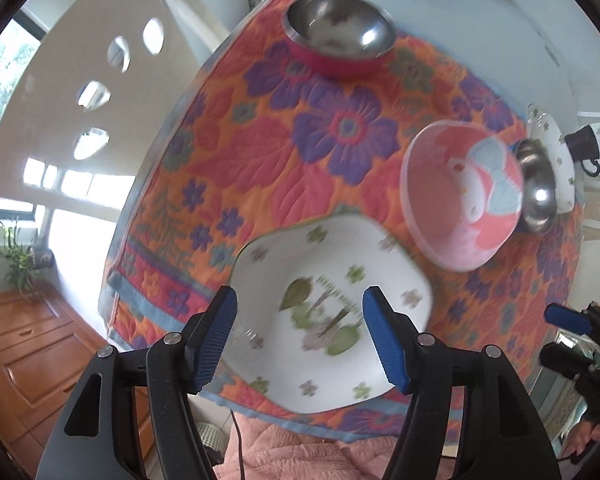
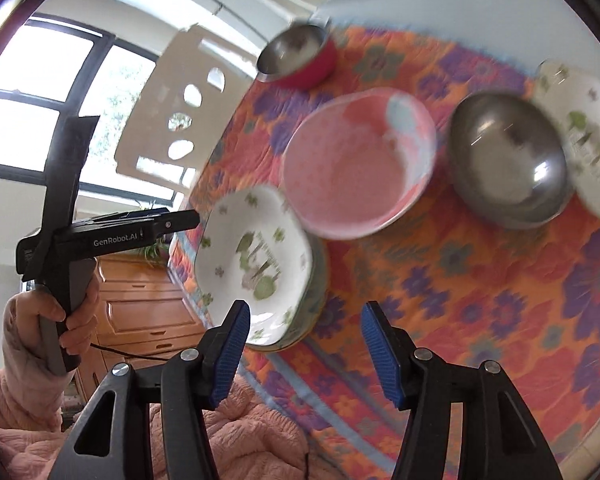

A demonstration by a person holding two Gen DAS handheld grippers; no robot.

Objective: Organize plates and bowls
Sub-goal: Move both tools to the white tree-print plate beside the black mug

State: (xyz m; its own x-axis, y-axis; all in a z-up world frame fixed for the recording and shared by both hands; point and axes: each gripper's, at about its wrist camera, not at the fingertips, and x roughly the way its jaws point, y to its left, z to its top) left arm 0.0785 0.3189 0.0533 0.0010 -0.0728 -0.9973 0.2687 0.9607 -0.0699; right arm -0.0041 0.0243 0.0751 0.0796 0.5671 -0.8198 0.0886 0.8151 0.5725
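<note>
Plates [image 1: 332, 320] beneath both wide-spread, empty grippers [image 1: 300, 332]

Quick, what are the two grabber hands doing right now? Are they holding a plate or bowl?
Left gripper: open, holding nothing, above the white flowered plate.
Right gripper: open, holding nothing, over the flowery cloth.

Motion blur smears the printed motif inside the near square plate [image 1: 328, 316]. The far square plate [image 1: 556, 160] sits mostly hidden behind the steel bowl [image 1: 538, 188]. The right tongs [image 1: 568, 318] are cut off, jaws unreadable.
</note>
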